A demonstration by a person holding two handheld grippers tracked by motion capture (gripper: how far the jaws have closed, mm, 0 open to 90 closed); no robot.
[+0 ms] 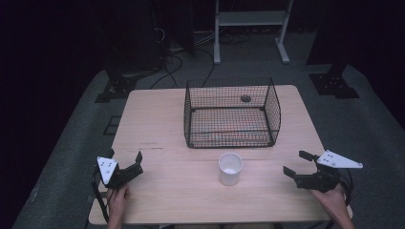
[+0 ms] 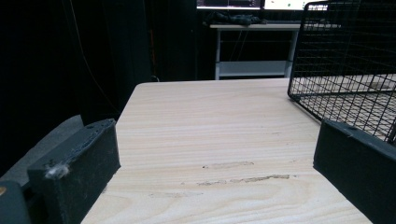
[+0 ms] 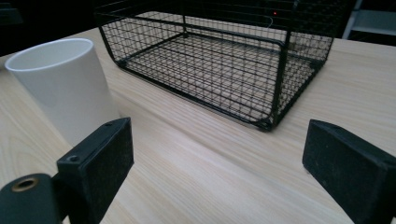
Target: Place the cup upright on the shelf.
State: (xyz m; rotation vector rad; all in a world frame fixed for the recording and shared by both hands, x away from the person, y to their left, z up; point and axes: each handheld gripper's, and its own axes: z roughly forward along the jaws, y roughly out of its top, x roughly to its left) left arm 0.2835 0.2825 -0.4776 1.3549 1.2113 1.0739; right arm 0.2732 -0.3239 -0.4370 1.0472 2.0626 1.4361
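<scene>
A white cup (image 1: 230, 168) stands upright on the wooden table (image 1: 162, 124), in front of a black wire basket (image 1: 232, 114). My left gripper (image 1: 125, 160) rests open near the table's front left, nothing between its jaws; its own view (image 2: 212, 172) looks along bare wood toward the basket (image 2: 355, 70). My right gripper (image 1: 297, 164) is open at the front right, aimed left toward the cup. In the right gripper view (image 3: 217, 163) the cup (image 3: 65, 84) stands just beyond the left jaw and the basket (image 3: 219, 56) lies ahead.
A small dark round thing (image 1: 245, 98) shows at the basket's far side. A white metal shelf frame (image 1: 250, 24) and black stand bases (image 1: 334, 83) sit on the floor beyond the table. Cables (image 1: 176, 57) trail across the grey carpet.
</scene>
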